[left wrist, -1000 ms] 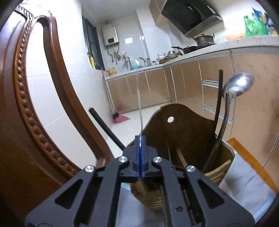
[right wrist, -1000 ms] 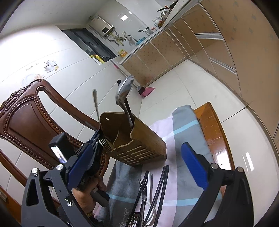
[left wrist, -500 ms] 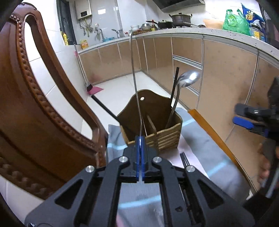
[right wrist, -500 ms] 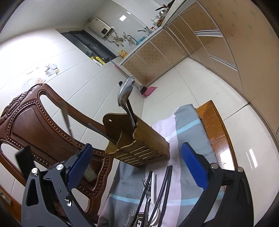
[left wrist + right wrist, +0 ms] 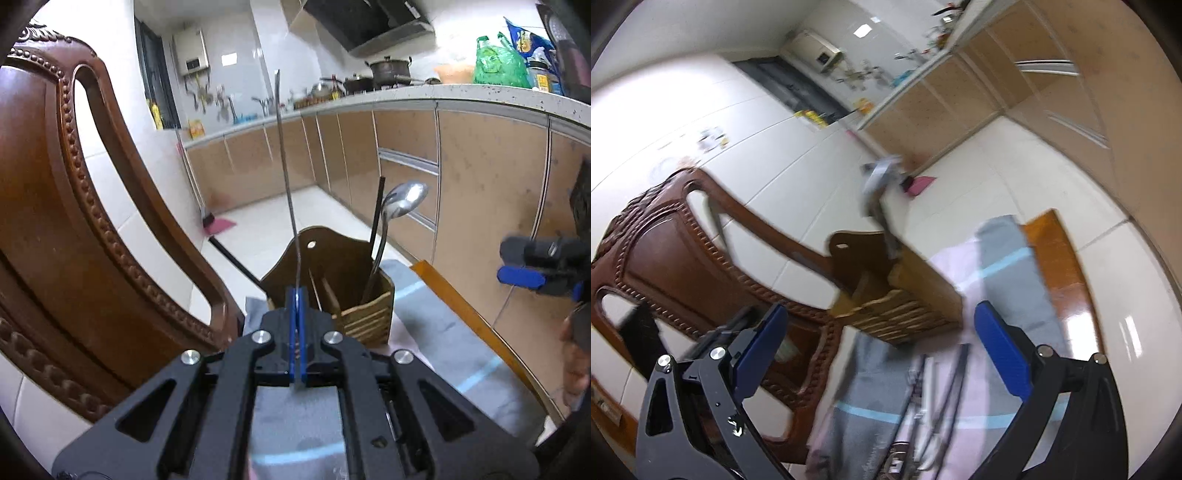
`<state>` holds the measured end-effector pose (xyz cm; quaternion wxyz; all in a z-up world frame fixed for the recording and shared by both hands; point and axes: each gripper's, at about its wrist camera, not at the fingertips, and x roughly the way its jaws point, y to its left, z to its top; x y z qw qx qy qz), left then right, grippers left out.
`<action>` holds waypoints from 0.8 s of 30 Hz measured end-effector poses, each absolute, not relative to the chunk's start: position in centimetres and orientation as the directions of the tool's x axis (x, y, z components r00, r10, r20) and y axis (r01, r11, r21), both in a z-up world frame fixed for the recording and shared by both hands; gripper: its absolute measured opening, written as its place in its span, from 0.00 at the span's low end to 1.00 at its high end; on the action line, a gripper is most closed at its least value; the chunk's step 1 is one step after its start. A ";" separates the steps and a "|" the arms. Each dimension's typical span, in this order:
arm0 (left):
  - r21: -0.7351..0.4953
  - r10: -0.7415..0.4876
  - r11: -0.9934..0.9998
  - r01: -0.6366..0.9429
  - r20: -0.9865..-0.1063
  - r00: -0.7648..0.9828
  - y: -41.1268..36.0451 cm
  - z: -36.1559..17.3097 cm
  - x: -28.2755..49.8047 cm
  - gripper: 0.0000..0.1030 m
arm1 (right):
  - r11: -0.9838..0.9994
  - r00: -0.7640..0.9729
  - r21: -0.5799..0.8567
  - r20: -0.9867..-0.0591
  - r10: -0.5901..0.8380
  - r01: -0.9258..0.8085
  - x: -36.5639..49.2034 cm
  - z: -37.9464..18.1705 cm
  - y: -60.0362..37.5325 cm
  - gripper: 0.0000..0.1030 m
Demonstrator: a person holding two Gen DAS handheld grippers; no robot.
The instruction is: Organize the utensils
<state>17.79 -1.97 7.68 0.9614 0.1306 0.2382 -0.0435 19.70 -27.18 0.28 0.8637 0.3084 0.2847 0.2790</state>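
Beyond the left gripper (image 5: pixel 297 295), well left of it, the carved wooden chair (image 5: pixel 74 221) crowds the approach; ahead and below stands the wooden utensil holder (image 5: pixel 343 280) on the grey-pink tablecloth (image 5: pixel 436 325), with a spoon (image 5: pixel 402 199) and a black chopstick (image 5: pixel 376 214) already upright in its right compartment. Left jaws are clamped tight on a thin metal utensil (image 5: pixel 286 177), edge-on, likely a fork, handle pointing up past the tips. Judged step: carry it over the holder, tip it vertical, lower it into a free slot left of the spoon. Chair back and spoon could snag. Right gripper (image 5: pixel 879 354), jaws wide apart and empty, hovers above loose cutlery (image 5: pixel 938 398) on the cloth; that view is blurred.
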 end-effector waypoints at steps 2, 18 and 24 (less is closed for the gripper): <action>0.255 -0.004 0.959 0.125 -0.429 0.903 -2.6 6.7 17.3 0.01 | 0.641 0.647 0.664 -0.301 0.701 -0.385 20.0 2.3 -25.4 0.95; 0.203 -0.135 0.955 0.214 -0.343 0.930 -2.4 2.0 14.4 0.01 | 0.707 0.578 0.381 -0.407 0.707 -0.597 22.3 11.2 -14.1 0.23; 0.122 -0.142 0.973 0.195 -0.348 0.927 -0.8 2.2 14.6 0.09 | 0.762 0.625 0.302 -0.441 0.644 -0.572 21.1 11.8 -12.0 0.07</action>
